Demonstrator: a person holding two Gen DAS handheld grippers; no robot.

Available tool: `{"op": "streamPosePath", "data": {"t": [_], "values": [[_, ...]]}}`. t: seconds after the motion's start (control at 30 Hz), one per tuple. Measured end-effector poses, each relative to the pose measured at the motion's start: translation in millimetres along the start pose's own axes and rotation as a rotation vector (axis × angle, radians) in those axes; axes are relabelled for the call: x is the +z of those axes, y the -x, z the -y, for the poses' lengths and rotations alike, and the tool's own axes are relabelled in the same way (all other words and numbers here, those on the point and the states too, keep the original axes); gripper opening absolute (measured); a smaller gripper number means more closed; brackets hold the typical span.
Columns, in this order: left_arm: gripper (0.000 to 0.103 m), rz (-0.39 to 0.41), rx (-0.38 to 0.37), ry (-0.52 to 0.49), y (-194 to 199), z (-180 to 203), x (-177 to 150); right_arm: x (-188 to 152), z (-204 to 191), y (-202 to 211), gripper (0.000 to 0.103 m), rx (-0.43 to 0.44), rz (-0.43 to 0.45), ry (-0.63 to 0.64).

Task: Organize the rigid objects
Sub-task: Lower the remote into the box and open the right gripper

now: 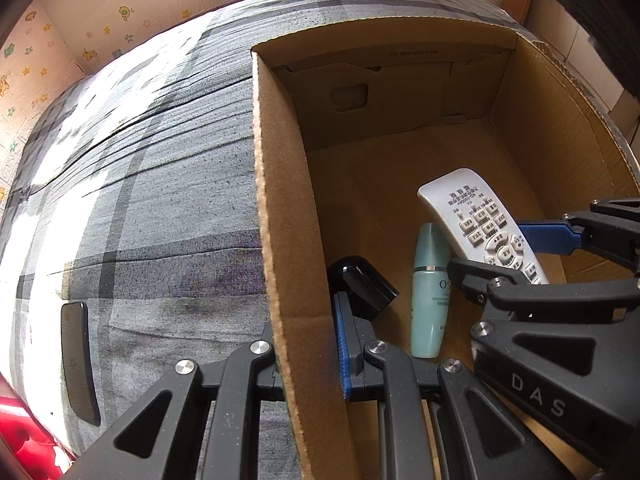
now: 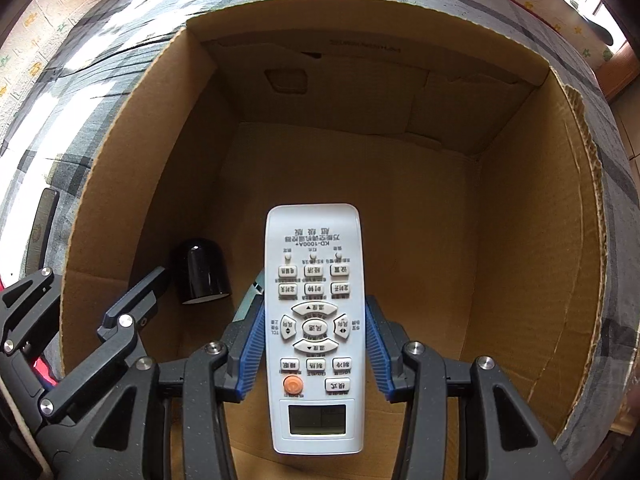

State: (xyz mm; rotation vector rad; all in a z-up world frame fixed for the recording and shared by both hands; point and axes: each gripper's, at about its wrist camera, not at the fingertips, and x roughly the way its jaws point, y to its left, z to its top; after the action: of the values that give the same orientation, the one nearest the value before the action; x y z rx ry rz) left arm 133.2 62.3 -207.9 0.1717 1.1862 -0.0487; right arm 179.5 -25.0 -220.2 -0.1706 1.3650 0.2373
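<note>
A cardboard box (image 1: 276, 208) stands open on a grey plaid bed. Inside lie a black rounded cap (image 1: 362, 280) and a pale teal bottle (image 1: 428, 292). My right gripper (image 2: 316, 344) is shut on a white remote control (image 2: 314, 320) and holds it inside the box (image 2: 532, 240), above the floor; it also shows in the left wrist view (image 1: 520, 248) with the remote (image 1: 476, 216). My left gripper (image 1: 308, 344) straddles the box's left wall, one finger inside and one outside, shut on the wall. The cap (image 2: 200, 272) lies left of the remote.
A black phone (image 1: 78, 360) lies on the plaid bed cover (image 1: 140, 200) left of the box. A red object (image 1: 24, 440) is at the bed's near left edge. A patterned wall (image 1: 80, 32) is behind the bed.
</note>
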Motion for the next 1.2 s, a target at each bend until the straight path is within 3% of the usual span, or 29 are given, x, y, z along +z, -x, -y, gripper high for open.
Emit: {"op": "streamPosePath", "data": {"t": [0.5,1.2], "values": [[0.017,-0.002,0.007,-0.006,-1,1,1,10,3,-12,0.05,0.021,-0.02,-0.039],[0.017,-0.005,0.011,-0.007,-1,0,2,-1,9,43,0.051,0.03,0.09,-0.038]]}}
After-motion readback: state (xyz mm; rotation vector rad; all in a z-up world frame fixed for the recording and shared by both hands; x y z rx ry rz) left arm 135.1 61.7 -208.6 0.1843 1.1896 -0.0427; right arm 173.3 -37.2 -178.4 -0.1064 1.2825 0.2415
